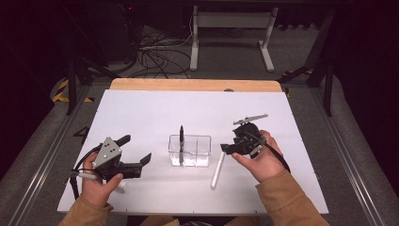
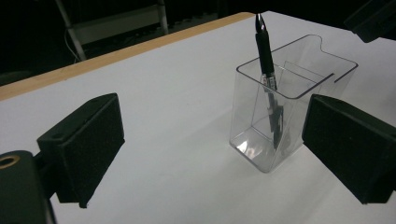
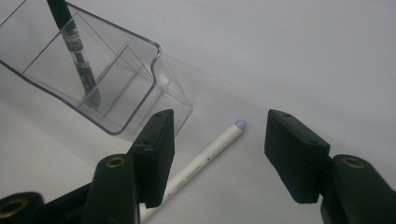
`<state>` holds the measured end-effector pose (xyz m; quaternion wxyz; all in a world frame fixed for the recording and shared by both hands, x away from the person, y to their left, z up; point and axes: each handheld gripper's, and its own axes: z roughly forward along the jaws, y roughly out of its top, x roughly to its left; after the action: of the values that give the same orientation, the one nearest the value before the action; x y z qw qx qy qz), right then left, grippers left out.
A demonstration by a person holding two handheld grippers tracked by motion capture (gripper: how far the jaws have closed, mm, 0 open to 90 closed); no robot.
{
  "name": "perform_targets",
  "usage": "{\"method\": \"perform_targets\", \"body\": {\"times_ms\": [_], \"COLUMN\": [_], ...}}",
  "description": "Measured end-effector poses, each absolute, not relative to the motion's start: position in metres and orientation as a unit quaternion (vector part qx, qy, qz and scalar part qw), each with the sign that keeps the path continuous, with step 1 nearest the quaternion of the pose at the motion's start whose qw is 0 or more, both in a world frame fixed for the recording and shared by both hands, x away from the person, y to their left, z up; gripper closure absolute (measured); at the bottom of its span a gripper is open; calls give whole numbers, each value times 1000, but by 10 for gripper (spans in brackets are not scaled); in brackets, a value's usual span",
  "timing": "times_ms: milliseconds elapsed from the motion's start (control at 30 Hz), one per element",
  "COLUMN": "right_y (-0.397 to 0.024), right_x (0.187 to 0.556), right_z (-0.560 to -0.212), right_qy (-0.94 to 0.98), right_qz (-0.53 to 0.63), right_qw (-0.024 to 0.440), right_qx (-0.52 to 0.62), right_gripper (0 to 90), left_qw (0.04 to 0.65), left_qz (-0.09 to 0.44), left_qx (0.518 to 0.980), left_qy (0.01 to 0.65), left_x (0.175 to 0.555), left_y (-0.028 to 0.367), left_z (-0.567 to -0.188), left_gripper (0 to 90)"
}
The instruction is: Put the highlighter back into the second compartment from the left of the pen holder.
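A clear plastic holder (image 1: 200, 141) (image 2: 289, 88) (image 3: 140, 88) with two compartments stands at the middle of the white table top. A black pen (image 1: 181, 133) (image 2: 265, 46) (image 3: 70, 32) leans upright in its left compartment. A white pen (image 1: 217, 170) (image 3: 210, 151) lies flat on the table just right of the holder. My right gripper (image 1: 229, 141) (image 3: 219, 140) is tilted down over the pen's far end, open, with the pen between the jaws and apart from both pads. My left gripper (image 1: 135, 149) (image 2: 215, 140) is open to the holder's left, aimed at it, with nothing between its jaws.
A small white object (image 1: 121, 187) pokes out under the left hand near the front edge. The table's wooden far edge (image 1: 195, 84) lies beyond the white top. Behind it, a white desk frame (image 1: 233, 33) and cables (image 1: 155, 56) are on the floor.
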<state>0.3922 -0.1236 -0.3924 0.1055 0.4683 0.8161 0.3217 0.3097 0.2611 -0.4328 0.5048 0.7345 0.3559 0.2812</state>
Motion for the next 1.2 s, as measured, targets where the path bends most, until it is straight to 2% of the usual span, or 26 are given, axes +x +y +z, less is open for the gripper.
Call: {"method": "perform_targets", "body": {"times_ms": [200, 267, 433, 900, 1200], "right_y": [-122, -123, -121, -117, -113], "right_x": [400, 405, 411, 419, 420], "right_z": [-396, -397, -403, -416, -421], "right_qy": [796, 787, 774, 759, 754], "right_qz": [310, 305, 288, 260, 245], "right_qw": [47, 13, -10, -16, -10], "right_qx": [518, 536, 563, 597, 609], "right_gripper": [536, 539, 542, 545, 599], "left_qw": [505, 505, 505, 502, 498], "left_qz": [281, 282, 282, 287, 295], "left_qx": [735, 735, 734, 734, 735], "left_qy": [355, 355, 356, 355, 354], "left_x": [310, 310, 310, 309, 309], "left_y": [261, 261, 261, 261, 261], "left_z": [-433, -433, -433, -432, -432], "left_gripper": [65, 65, 65, 65, 65]}}
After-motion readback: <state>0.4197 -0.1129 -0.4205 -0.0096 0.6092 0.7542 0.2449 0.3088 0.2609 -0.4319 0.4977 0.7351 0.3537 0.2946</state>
